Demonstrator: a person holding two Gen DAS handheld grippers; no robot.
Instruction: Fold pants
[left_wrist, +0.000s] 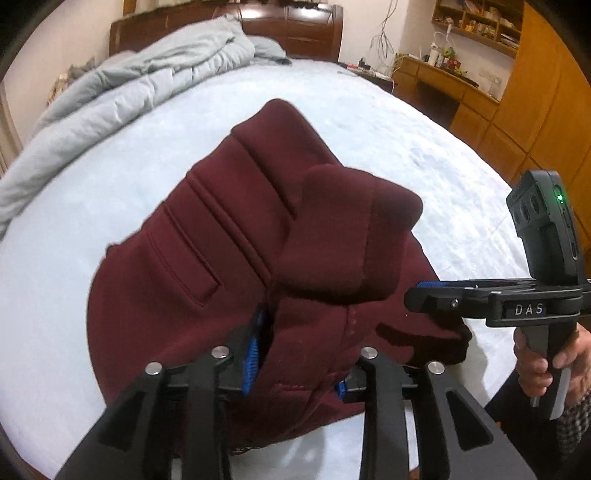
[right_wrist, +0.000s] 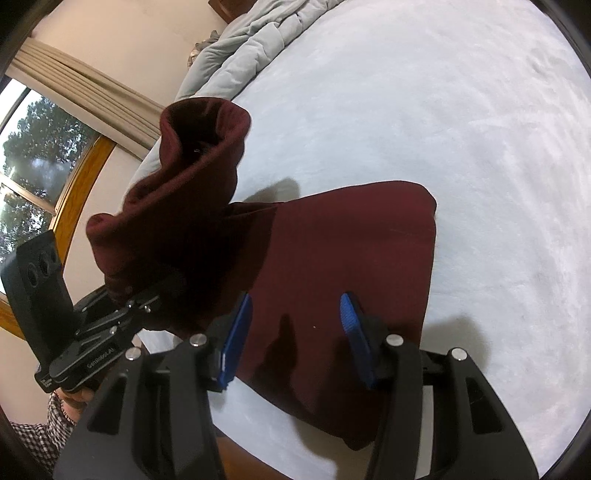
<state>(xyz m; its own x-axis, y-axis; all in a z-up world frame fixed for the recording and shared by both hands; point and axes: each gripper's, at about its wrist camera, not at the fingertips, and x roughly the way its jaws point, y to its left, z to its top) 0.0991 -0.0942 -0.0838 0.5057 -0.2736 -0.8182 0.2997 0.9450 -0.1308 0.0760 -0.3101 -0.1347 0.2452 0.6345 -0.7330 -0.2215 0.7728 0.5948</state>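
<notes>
The maroon pants (left_wrist: 207, 280) lie on the pale blue bed (left_wrist: 388, 122), partly folded. My left gripper (left_wrist: 295, 362) has its blue-padded fingers around a bunched part of the pants and holds it up off the bed; in the right wrist view (right_wrist: 122, 314) this raised part (right_wrist: 184, 192) hangs from it as a lifted roll. My right gripper (right_wrist: 291, 339) is open and empty, hovering over the flat part of the pants (right_wrist: 351, 258) near the bed's front edge. It shows at the right in the left wrist view (left_wrist: 424, 291).
A grey duvet (left_wrist: 122, 92) is heaped along the bed's far left by the wooden headboard (left_wrist: 288, 22). Wooden desk and cabinets (left_wrist: 517, 110) stand to the right. A window with curtain (right_wrist: 48, 155) is on the left.
</notes>
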